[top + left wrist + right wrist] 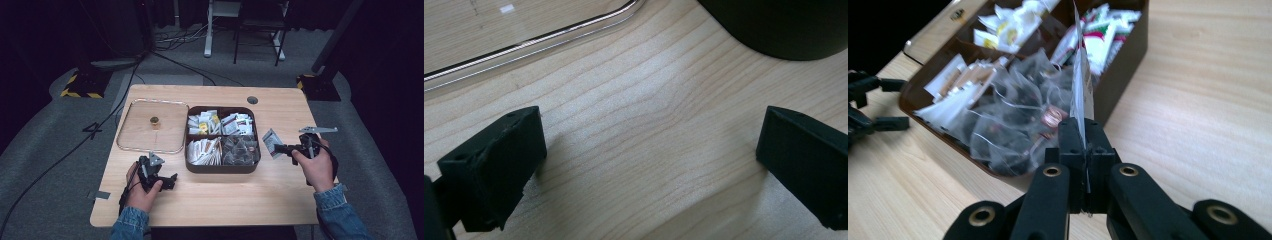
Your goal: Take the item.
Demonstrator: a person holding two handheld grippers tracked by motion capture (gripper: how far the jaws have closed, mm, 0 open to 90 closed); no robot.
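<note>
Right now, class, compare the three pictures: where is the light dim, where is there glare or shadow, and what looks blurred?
High view: dim all over, the floor and background nearly black, the table the brightest part. Left gripper view: a soft pale sheen on the wood, shadows beside the wide-apart jaws, the clear lid's rim glinting. Right gripper view: the packet and the near tea bags smeared with blur, the box sharper farther back.

We count one dark brown box [220,168] with four compartments on the wooden table [260,192], one clear lid [132,135] just left of the box, one sachet [272,142] just right of it, two grippers, and two hands. The packets inside the box are too many to count.
</note>
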